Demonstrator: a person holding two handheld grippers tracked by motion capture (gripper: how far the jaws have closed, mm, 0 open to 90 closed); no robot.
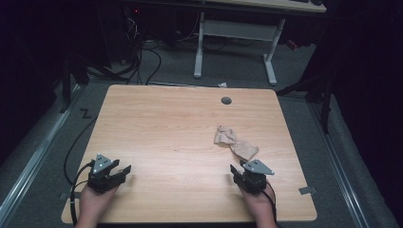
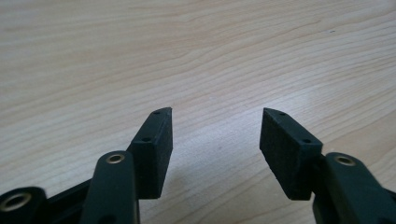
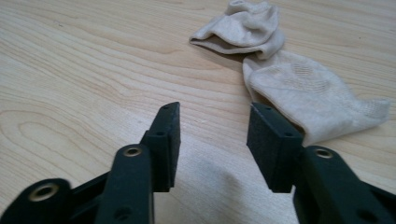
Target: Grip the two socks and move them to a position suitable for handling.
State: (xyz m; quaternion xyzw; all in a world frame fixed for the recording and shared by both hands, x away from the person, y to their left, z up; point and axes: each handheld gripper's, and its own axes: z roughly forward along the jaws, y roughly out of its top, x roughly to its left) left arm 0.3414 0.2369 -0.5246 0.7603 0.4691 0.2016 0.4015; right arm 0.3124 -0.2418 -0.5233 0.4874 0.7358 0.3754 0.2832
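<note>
- Beige sock [image 1: 235, 142] lies crumpled on the bench [image 1: 166, 123], right of centre, just beyond the right hand-held gripper [image 1: 235, 172].
- Right hand-held gripper: jaws spread wide, nothing between them, not touching the sock.
- Left hand-held gripper [image 1: 124, 171]: rests near the left front edge, well apart from the sock; jaws also wide, empty.
- Judgement: sock looks soft, light, limp; it should bunch and drape. The open cuff [image 3: 219, 41] or a raised fold offers the best pinch.
- Right gripper view shows knit texture and the cuff opening; the high view gives only a pale lump.
- Left gripper view: bare wood grain ahead.
</note>
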